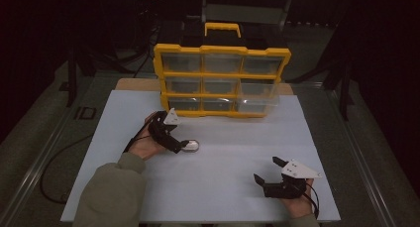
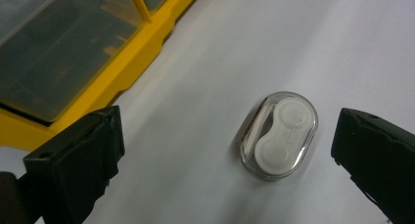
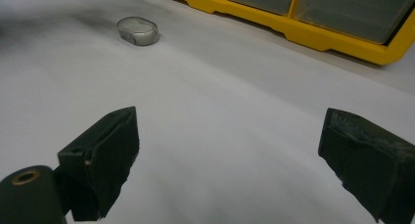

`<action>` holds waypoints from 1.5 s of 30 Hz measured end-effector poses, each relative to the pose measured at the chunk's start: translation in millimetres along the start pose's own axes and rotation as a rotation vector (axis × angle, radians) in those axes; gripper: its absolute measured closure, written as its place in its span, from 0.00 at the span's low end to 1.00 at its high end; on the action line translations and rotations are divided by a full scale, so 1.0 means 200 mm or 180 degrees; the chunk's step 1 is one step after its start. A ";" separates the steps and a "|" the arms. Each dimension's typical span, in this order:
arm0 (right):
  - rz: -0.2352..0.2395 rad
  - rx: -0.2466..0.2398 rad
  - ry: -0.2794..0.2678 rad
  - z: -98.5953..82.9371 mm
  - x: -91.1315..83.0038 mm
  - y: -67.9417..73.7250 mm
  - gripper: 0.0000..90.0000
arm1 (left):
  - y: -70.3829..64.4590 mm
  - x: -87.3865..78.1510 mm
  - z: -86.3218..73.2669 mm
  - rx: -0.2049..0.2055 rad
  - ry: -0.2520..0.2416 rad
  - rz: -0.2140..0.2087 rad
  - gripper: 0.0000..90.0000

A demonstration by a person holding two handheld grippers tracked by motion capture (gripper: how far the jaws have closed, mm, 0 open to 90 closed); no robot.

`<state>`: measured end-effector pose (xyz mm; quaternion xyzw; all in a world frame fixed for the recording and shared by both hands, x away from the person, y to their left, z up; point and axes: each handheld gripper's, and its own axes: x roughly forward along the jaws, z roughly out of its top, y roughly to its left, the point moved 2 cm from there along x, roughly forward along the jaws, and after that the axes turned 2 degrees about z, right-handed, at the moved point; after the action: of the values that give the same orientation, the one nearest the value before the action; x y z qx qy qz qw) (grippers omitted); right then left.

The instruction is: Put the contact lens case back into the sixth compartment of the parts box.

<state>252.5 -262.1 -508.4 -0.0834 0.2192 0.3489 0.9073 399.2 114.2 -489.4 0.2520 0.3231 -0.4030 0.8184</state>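
A dark room surrounds a counter covered by a white sheet, with a yellow drawer organizer of clear bins standing at its far edge. The left hand reaches forward from a grey-green sleeve, wrist turned so that the left claw angles down and toward the counter's middle. Its jaws are spread wide, released, and a small clear oval case lies flat on the sheet between them, nearer the one at the right of the left gripper view and touching neither. Inside the case is a white figure-eight insert; its long axis runs from low left to upper right in that view, pointing away from the claw and roughly parallel to the organizer's yellow base. The right hand sits low at the near right, its right claw pointing left and forward, jaws gaping over bare sheet; the case lies well ahead of it, up and to the left.
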 end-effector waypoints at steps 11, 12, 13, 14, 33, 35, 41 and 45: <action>0.0003 0.0012 0.0008 0.00 0.00 0.00 0.09 | -0.02 0.08 0.02 0.0020 0.0206 -0.0091 0.00; 0.0003 0.0006 0.0006 0.00 0.00 0.00 0.09 | -0.02 0.09 0.02 0.0017 0.0225 -0.0090 0.00; 0.0005 0.0005 0.0005 0.00 0.00 0.00 0.09 | -0.02 0.09 0.02 0.0008 0.0236 -0.0091 0.01; 0.0005 0.0004 0.0005 0.00 0.00 0.00 0.09 | -0.02 0.10 0.02 -0.0011 0.0252 -0.0084 0.01; 0.0013 0.0015 0.0025 0.00 0.01 0.00 0.09 | -0.08 0.22 0.02 0.0109 0.0545 -0.0403 0.21; 0.0015 0.0013 0.0027 0.00 0.01 0.00 0.09 | -0.09 0.23 0.02 0.0151 0.0579 -0.0419 0.25; 0.0022 0.0019 0.0031 -0.01 0.00 0.00 0.09 | -0.08 0.26 0.03 0.0070 0.0622 -0.0619 0.44; 0.0027 0.0010 0.0032 -0.01 0.01 0.00 0.09 | -0.07 0.26 0.03 -0.0003 0.0674 -0.0671 0.48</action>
<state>253.3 -262.3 -510.0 -0.0827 0.2247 0.3520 0.9048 414.8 76.4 -525.0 0.2574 0.4325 -0.4576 0.7330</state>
